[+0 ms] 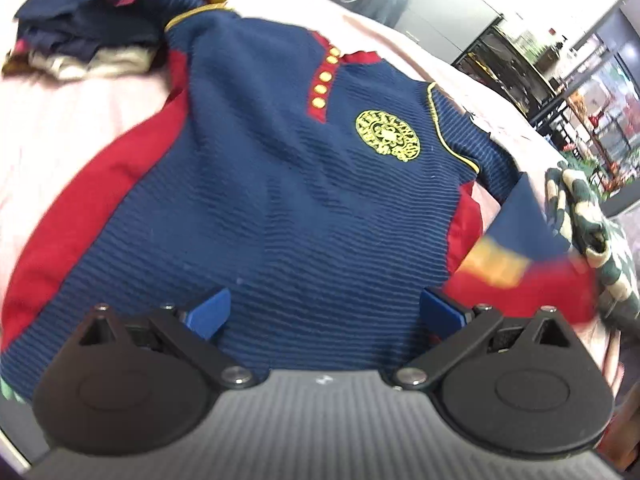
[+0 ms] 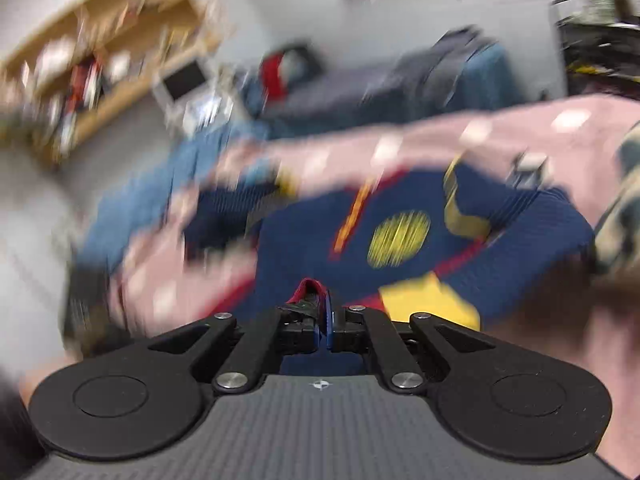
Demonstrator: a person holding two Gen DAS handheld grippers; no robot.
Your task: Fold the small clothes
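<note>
In the left wrist view, the left gripper point(image 1: 324, 314) is standing wide open with nothing between its blue fingers point(image 1: 210, 312). It is hovering over the lower part of the navy sweater point(image 1: 280, 200), which is lying flat on the pink cloth point(image 1: 60, 120) just ahead of the claw. A yellow emblem point(image 1: 388, 138) is sitting further ahead, a little to the right. The sleeve cuff point(image 1: 520, 280), red and yellow, is appearing blurred close to the right finger. A pile of dark clothes point(image 1: 88, 20) is lying far ahead on the left, and a striped garment point(image 1: 580, 216) to the right.

In the right wrist view, very blurred, the right gripper point(image 2: 320, 312) is closed and pinching a red piece of fabric point(image 2: 308, 288) of the sweater point(image 2: 400, 272), which is spreading directly ahead of the claw.
</note>
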